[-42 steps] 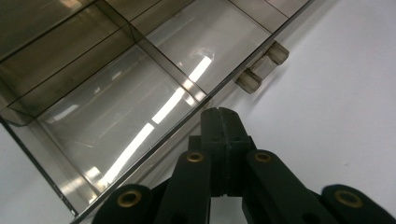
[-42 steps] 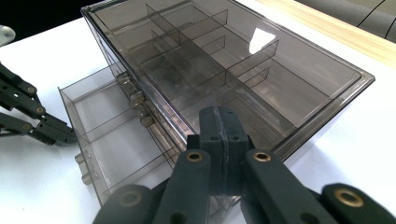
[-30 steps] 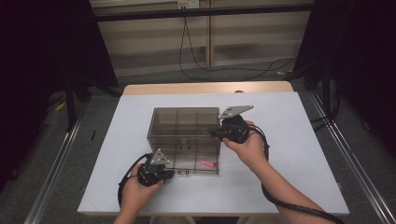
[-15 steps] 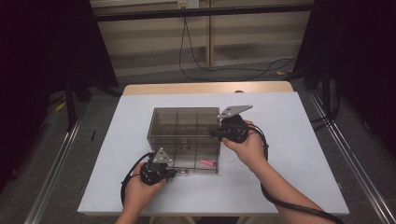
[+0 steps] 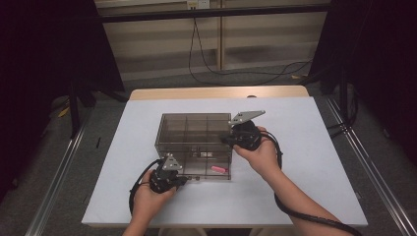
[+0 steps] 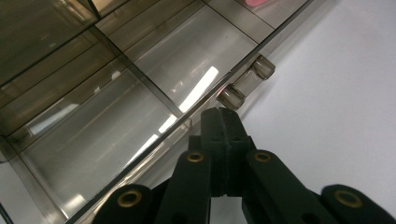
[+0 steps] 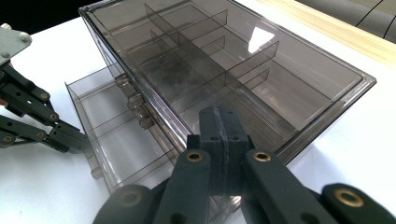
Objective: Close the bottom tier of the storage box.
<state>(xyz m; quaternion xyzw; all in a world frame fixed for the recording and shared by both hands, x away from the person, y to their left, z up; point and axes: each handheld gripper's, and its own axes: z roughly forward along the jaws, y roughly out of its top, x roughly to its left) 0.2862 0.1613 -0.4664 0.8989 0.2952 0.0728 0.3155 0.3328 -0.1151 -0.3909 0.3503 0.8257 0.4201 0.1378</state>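
From my remote station, left side first: the left gripper (image 5: 184, 180) sits at the near front edge of the smoked clear plastic drawer organiser (image 5: 194, 129), on the white table (image 5: 314, 162). In the left gripper view its jaws are pressed flat together with nothing between them, tips just short of the small clear drawer handle (image 6: 246, 82) on the front wall of the pulled-out bottom drawer (image 6: 102, 135). I cannot tell whether the tips touch the drawer's front wall.

Centre: the organiser stands mid-table, its lid showing a grid of compartments. The bottom drawer is slid out toward me; the right gripper view shows it projecting from the cabinet body, divided into sections. A small pink object (image 5: 219, 169) lies in the drawer's right part.

Right side: the right gripper (image 5: 227, 139) is at the organiser's right wall, the hand (image 5: 259, 153) behind it. In its own view the jaws are closed against each other, empty, tips at the near upper edge of the cabinet. Contact there looks likely but I cannot confirm it. A black cable (image 5: 314, 221) trails along the forearm.
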